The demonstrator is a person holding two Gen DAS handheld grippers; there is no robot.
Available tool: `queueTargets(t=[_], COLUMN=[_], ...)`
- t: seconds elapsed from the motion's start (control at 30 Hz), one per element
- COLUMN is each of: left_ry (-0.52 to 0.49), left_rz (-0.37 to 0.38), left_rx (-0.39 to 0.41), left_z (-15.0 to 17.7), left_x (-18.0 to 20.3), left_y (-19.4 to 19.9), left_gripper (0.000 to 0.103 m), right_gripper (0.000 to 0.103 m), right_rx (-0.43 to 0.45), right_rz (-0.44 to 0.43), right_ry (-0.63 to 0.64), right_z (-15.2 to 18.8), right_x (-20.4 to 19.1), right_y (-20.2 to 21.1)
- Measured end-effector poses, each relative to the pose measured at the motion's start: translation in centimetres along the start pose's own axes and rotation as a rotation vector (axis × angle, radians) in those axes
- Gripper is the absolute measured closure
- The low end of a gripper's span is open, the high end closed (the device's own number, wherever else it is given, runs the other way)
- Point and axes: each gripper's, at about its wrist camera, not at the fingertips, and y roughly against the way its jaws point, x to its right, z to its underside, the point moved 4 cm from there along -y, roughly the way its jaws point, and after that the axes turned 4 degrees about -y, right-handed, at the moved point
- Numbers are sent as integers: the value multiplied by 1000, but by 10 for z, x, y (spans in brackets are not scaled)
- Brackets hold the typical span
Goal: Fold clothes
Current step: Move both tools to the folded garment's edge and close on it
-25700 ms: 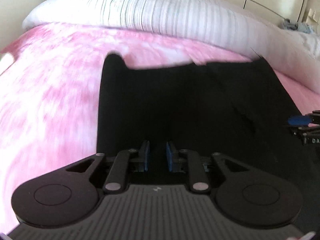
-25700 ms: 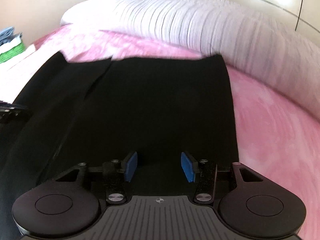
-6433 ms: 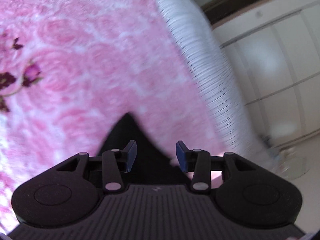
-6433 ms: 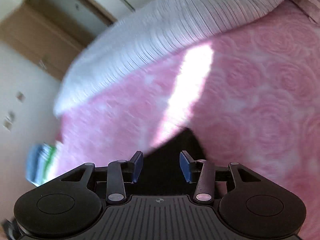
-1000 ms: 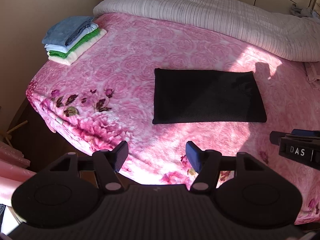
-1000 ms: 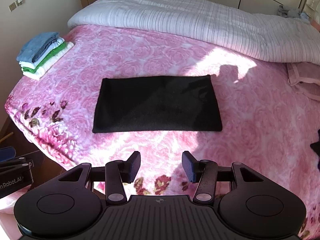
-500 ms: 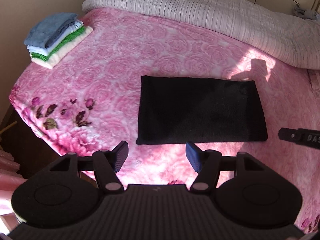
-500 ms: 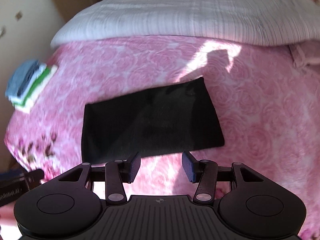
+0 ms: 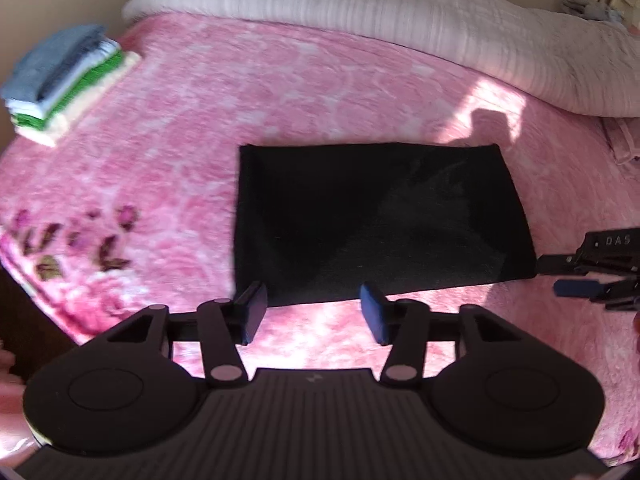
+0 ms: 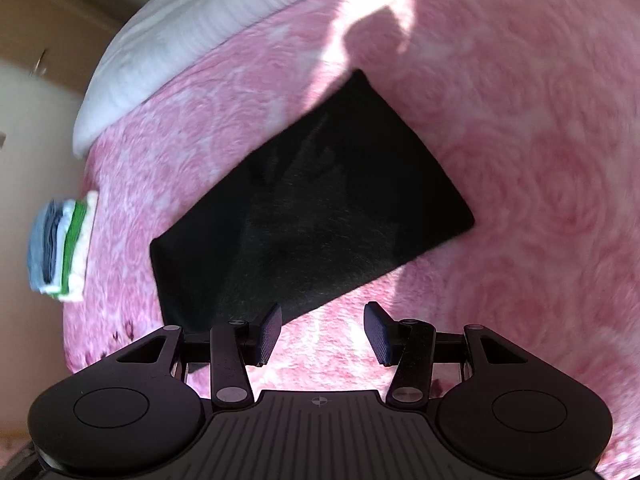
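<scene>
Left tongs closing on nothing, right tongs parted, empty, above folded black garment

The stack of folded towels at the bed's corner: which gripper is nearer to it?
Left. The left gripper hangs off the black cloth's near left end, the stack of folded towels further left. The right gripper sits past the cloth's right end.

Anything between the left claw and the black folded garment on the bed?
Nothing visible. Only bare pink blanket lies between the left claw, whose jaws are closing on nothing, and the black folded garment. The right claw sits off its right edge.
</scene>
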Motion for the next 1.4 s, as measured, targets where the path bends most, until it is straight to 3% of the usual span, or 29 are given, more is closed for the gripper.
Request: queueTargets(t=[0.1,0.27,0.5,0.57,0.8,1.13,1.4], left_ry=[1,-13,15,28,34,-115,-163], left_rz=[34,79,147,159,154,109,115], left_rx=[-22,-10,-7,-10,13,33,39], left_z=[0,-3,-11,-11,-15,-9,-7], left_x=[8,21,30,32,45,60,63], left_y=[-29,-78,-137,-151,-177,-192,-193], left_gripper=[72,72,73,73,73,72,72], right_gripper=[53,53,53,53,53,54,54], right_rx=[6,51,180,214,284,330,362], right_rz=[-3,-54,-163,-174,-214,-261,-307], right_ry=[-71,-235,-563,-591,-566,-571,-551], right_z=[-1,0,-2,-2,-3,-17,-21], right_x=[24,60,111,119,127,133,136], right_y=[-13,-36,-71,-76,-90,-103,-110])
